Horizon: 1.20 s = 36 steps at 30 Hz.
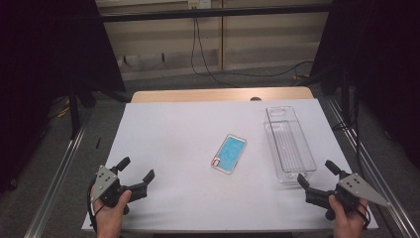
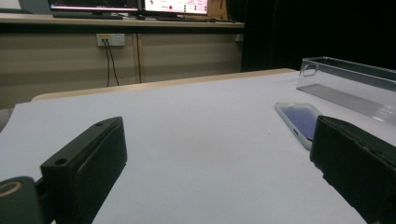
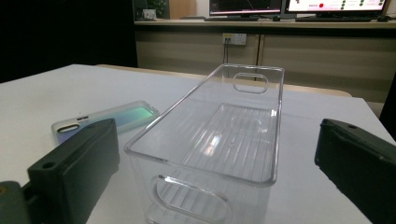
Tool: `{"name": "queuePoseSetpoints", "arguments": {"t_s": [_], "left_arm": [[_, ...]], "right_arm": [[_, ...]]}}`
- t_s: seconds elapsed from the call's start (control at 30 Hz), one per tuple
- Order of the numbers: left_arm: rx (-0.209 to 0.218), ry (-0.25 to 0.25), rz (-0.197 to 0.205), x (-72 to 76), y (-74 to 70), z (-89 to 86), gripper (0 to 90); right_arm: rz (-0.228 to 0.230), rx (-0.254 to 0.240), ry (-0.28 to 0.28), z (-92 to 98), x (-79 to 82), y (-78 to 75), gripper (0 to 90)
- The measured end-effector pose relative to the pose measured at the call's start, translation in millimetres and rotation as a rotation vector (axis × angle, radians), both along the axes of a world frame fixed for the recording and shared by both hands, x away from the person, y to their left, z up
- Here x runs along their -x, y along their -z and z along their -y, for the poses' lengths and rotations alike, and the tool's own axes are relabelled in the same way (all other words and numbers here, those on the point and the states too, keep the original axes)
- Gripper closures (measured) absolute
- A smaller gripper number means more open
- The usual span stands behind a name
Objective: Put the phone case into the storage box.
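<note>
Both sets of jaws stand wide apart with nothing between them. Your left gripper (image 1: 132,171) sits low at the near left corner of the table (image 1: 168,129), holding nothing, touching nothing. Your right gripper (image 1: 318,174) is at the near right, jaws spread just short of the near end of the clear bin (image 1: 288,144); from the right gripper view the bin's end wall sits between the jaw lines, but I see no contact.

Progress, as I read it: nothing moved yet. The phone (image 1: 229,153) lies flat on the table, face down, just left of the bin and apart from it, well clear of both grippers. The bin is empty.

Left to do, my guess: pick up the phone and drop it in the bin. Left gripper view has the phone ahead, off to the right jaw's side.
</note>
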State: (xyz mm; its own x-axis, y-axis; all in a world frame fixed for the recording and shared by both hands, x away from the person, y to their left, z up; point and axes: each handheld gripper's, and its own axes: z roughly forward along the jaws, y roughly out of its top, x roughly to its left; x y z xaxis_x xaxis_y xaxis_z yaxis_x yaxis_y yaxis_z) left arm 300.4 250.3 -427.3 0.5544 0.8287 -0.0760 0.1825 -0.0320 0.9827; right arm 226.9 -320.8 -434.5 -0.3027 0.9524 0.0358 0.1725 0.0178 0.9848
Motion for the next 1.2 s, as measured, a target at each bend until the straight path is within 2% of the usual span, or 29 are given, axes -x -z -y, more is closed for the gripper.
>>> {"name": "queuePoseSetpoints", "arguments": {"t_s": [0.17, 0.33, 0.47, 0.53, 0.57, 0.63, 0.7, 0.8, 0.9, 0.93, 0.97, 1.03, 1.17, 1.2], "left_arm": [[-0.010, 0.006, -0.010, -0.3, 0.7, 3.1, 3.4], [-0.002, 0.007, -0.019, -2.9, 0.2, 6.2, 3.3], [0.000, 0.040, -0.048, -3.9, 1.4, 14.6, 3.8], [-0.014, 0.056, -0.058, -4.4, 1.6, 16.9, 3.8], [-0.034, 0.070, -0.055, -4.9, 1.4, 18.2, 3.8], [-0.042, 0.107, -0.054, -4.7, 0.5, 21.2, 3.3], [-0.047, 0.116, -0.065, -4.0, 0.7, 23.6, 4.1], [-0.061, 0.107, -0.105, -1.4, 0.4, 28.8, 6.5], [-0.058, 0.121, -0.102, -0.9, -1.1, 31.4, 5.8], [-0.033, 0.153, -0.115, -2.4, -2.7, 34.5, 5.7], [-0.033, 0.153, -0.115, -2.4, -2.7, 34.5, 5.4], [-0.016, 0.187, -0.139, -6.2, -2.4, 39.8, 4.4], [-0.022, 0.207, -0.139, -9.1, -2.7, 46.2, 4.3], [-0.003, 0.227, -0.133, -11.1, -4.8, 51.1, 4.3]], "right_arm": [[0.002, -0.005, -0.004, 0.0, -0.3, 0.3, 0.0], [0.001, -0.007, -0.004, 1.3, 1.2, 0.4, 0.0], [0.003, -0.009, -0.008, 1.7, 3.6, 0.1, 0.0], [0.005, -0.006, -0.009, 1.3, 3.6, 0.0, 0.0], [0.006, -0.003, -0.009, 1.1, 3.2, -0.1, 0.0], [0.004, -0.004, -0.011, 1.7, 2.3, -0.4, 0.0], [0.004, -0.004, -0.011, 1.6, 1.3, -0.5, 0.0], [0.001, -0.001, -0.021, 0.2, 0.0, -0.4, 0.0], [0.003, -0.006, -0.023, 0.6, -0.5, -0.6, 0.0], [0.004, -0.010, -0.017, 1.9, -1.0, -0.5, 0.0], [0.004, -0.012, -0.017, 2.3, -1.2, -0.4, 0.0], [0.005, -0.014, -0.014, 2.7, -1.6, -0.5, 0.0], [0.005, -0.013, -0.017, 2.1, -1.8, -0.6, 0.0], [0.006, -0.010, -0.019, 1.9, -1.4, -0.6, 0.0]]}}
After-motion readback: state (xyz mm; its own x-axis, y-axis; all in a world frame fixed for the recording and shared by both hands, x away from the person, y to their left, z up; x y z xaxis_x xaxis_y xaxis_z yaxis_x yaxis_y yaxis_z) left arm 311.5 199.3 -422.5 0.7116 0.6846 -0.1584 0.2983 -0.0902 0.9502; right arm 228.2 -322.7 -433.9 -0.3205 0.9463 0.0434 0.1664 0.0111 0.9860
